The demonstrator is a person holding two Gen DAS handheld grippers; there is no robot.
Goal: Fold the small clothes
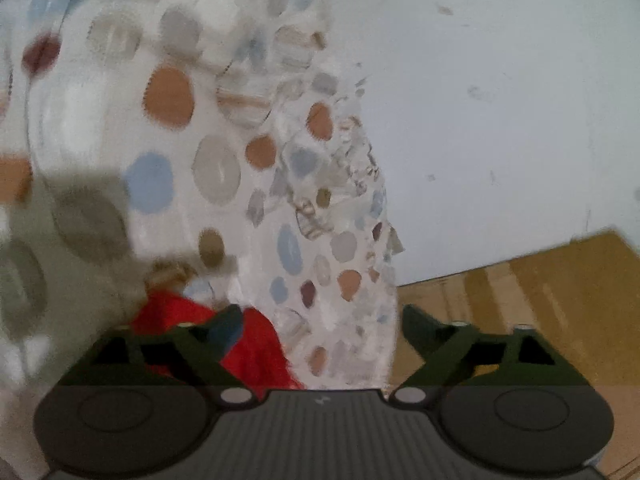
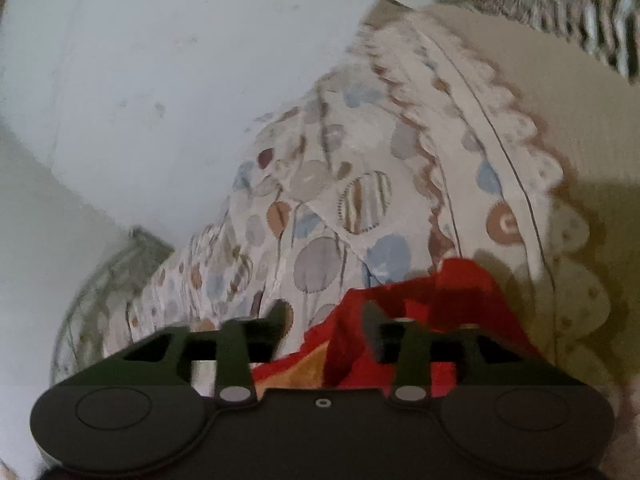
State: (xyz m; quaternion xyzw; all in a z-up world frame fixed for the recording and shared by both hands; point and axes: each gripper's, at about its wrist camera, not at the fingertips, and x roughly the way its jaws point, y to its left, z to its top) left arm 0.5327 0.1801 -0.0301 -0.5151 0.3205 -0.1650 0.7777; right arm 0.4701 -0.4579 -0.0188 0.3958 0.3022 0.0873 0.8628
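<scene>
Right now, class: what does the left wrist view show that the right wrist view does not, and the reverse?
Only the left wrist view shows the yellowish wooden surface. Only the right wrist view shows the quilt's scalloped lace edge, a striped fabric and a wire-mesh object. Both show the spotted quilt, the red garment, a pale wall and open jaws.

Spotted bedspread (image 1: pixel 224 128), white wall (image 1: pixel 500 100), wooden floor (image 1: pixel 540 280).

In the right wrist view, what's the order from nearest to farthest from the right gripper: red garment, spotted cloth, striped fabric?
1. Red garment, between and around the open right gripper.
2. Spotted cloth with scalloped lace edge, just beyond, centre.
3. Striped fabric, far upper right corner.
</scene>
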